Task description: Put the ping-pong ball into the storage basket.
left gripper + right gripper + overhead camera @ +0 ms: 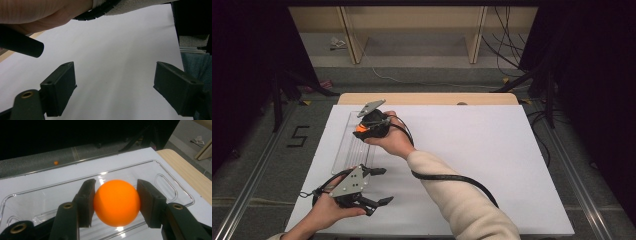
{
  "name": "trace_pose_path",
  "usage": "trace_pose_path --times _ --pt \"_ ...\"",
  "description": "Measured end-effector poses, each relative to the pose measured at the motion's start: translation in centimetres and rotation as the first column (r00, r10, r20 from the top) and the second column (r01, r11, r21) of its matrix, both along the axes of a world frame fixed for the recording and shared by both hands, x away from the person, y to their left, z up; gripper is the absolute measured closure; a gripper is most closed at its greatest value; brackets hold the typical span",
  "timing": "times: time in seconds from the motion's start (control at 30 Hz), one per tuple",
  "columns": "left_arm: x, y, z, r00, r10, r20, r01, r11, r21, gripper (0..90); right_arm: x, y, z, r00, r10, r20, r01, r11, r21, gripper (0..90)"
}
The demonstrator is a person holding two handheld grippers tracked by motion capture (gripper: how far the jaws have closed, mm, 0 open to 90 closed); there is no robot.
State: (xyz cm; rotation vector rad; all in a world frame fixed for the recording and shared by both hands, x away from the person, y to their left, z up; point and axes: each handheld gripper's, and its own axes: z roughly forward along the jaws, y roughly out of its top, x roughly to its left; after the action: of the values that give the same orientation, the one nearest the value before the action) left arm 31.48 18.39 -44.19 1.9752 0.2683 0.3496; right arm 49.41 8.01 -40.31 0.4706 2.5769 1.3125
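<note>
White table (pixel 492 165) lies bare right of the clear tray (pixel 343 146).

The high view looks forward and down over the whole white bench (pixel 492 165) from the person's side. Each gripper view sits close along its own jaws; the right one faces the clear tray (pixel 162 173), which also appears from above.

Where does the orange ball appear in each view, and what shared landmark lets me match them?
High view: the orange ball is left of centre, under the right gripper, above the clear tray.
Left gripper view: the ball is not in it.
Right gripper view: the ball sits at centre, clamped between the jaws.
Shared landmark: the clear tray on the white sheet.
</note>
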Motion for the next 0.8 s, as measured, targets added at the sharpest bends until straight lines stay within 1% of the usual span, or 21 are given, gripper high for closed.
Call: trace_pose_path --times 0.4,0.8 --pt "0.01 0.00 0.00 1.0000 -0.003 0.002 0.003 1.0000 0.002 17.3 0.04 0.26 -0.23 1.0000 0.002 -0.003 -0.002 1.0000 -0.007 51.3" --pt "-0.01 -0.01 -0.01 1.0000 -0.006 0.002 0.006 1.0000 0.003 17.4 -0.03 0.80 -0.61 0.9998 0.015 -0.009 -0.015 0.9997 -0.019 51.4"
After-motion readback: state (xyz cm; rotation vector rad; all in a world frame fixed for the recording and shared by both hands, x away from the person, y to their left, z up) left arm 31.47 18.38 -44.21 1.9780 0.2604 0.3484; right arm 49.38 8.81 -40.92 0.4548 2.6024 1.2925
